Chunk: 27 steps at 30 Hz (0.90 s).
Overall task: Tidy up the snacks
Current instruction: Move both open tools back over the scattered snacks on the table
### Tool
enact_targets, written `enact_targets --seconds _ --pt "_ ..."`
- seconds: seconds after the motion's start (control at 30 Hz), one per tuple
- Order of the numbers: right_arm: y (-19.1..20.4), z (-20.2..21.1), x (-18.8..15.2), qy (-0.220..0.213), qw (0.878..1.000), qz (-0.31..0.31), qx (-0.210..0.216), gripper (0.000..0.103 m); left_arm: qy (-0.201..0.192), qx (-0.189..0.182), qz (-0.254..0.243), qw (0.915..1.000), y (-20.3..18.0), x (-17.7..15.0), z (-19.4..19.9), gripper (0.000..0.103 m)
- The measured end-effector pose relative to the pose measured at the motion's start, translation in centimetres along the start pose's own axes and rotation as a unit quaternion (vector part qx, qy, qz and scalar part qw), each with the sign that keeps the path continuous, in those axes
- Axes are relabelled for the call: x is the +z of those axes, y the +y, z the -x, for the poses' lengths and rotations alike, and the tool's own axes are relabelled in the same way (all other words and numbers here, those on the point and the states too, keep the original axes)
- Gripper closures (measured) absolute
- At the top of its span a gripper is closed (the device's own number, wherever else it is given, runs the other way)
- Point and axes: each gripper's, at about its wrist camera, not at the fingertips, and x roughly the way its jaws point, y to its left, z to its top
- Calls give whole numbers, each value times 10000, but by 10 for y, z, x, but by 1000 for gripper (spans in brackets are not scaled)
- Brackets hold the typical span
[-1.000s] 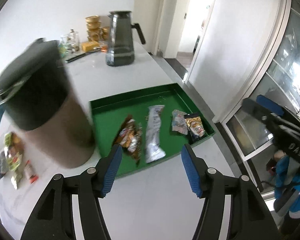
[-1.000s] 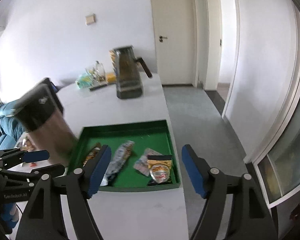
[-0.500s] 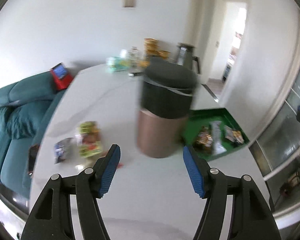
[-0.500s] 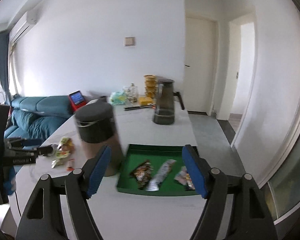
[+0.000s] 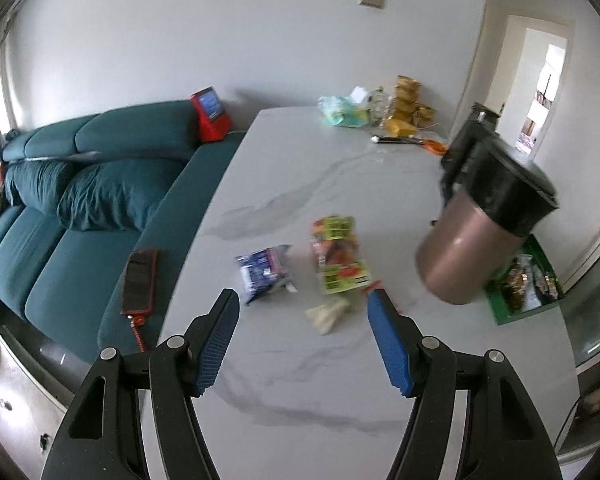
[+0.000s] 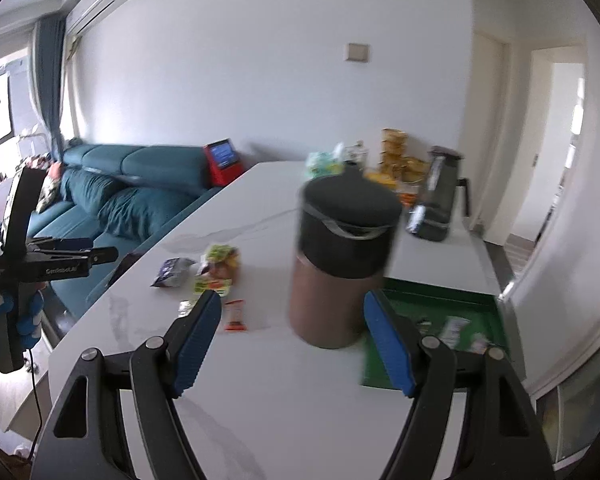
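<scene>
The left gripper (image 5: 302,316) hangs over the white marble-patterned desk (image 5: 340,392) with its blue-padded fingers (image 5: 216,344) released; the jaws have just been opening and nothing sits between them. The right gripper (image 6: 292,320) is likewise spread, fingers (image 6: 388,344) parted and empty, above the near part of the desk. Loose snacks lie in a group toward the desk's sofa-side edge: a blue-and-white crinkled snack packet (image 5: 265,275), just beside it a green-and-red printed snack bag (image 5: 337,256), a pale cream wrapped piece (image 5: 327,316) nearer the left gripper, and a small red-and-white wrapped bar (image 6: 235,314) seen in the right wrist view. A tall copper-brown cylindrical canister with a black lid (image 5: 480,228) stands between this group and a flat green rectangular tray (image 6: 436,300); it is blurred in both views. The tray lies at the desk's doorway-side edge and already carries several foil snack packets (image 5: 530,286), whose details are too blurred to tell. At the far end of the desk, toward the wall, stand a dark grey plastic pitcher with a handle (image 6: 438,200), a stack of yellow cups (image 5: 407,108) and a pale green crumpled bag (image 5: 342,112). A teal fabric sofa (image 5: 80,184) runs along the desk's edge, with a black phone in a red case (image 5: 139,280) lying on its seat.
</scene>
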Motion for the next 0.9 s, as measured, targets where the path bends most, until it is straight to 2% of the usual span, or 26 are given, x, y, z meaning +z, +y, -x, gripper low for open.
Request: enact_targets --seconds 0.17,0.33,0.6,0.9 --pt "38 -45 -1 319 9990 84 312 7 238 -132 -26 9996 27 -7 -27 42" --pt "56 -106 -18 892 9948 85 493 7 672 -421 -230 9966 30 -23 -66 42" --pt "61 -192 -50 1743 9824 114 665 7 1366 -885 -707 9841 5 -45 -130 42" --pt "56 -241 -61 2092 9738 221 870 7 1496 -1087 -1360 9733 -25 -42 -165 42"
